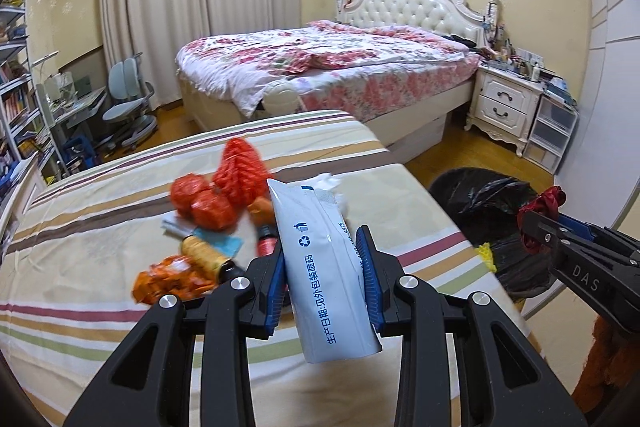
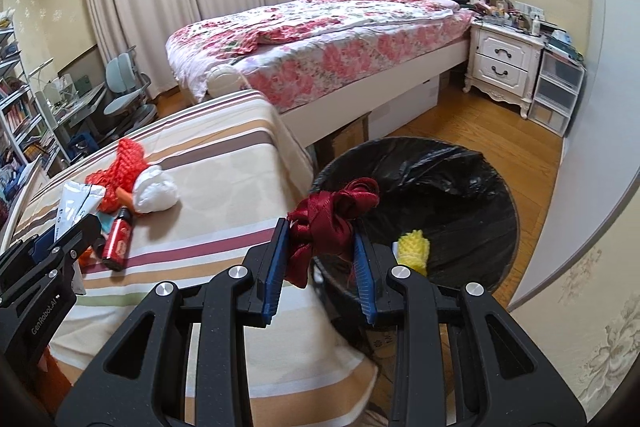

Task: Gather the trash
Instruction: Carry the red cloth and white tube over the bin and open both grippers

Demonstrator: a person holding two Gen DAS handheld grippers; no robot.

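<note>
My left gripper (image 1: 322,247) is shut on a white plastic wrapper (image 1: 324,267) with blue print, held above the striped bed cover (image 1: 100,195). My right gripper (image 2: 320,239) is shut on a crumpled dark red ribbon (image 2: 332,211), at the rim of a bin lined with a black bag (image 2: 452,167). A yellow net piece (image 2: 414,247) lies inside the bin. On the cover remain red net bags (image 1: 236,171), an orange wrapper (image 1: 168,277), a yellow thread spool (image 1: 202,253), a white tissue wad (image 2: 158,191) and a red lighter (image 2: 118,241).
A large bed with a floral quilt (image 1: 320,63) stands behind. A white nightstand (image 1: 506,103) and clear drawers (image 1: 548,135) sit to its right. A desk, chair (image 1: 128,107) and bookshelf (image 1: 16,99) fill the left side. Wooden floor (image 2: 480,123) surrounds the bin.
</note>
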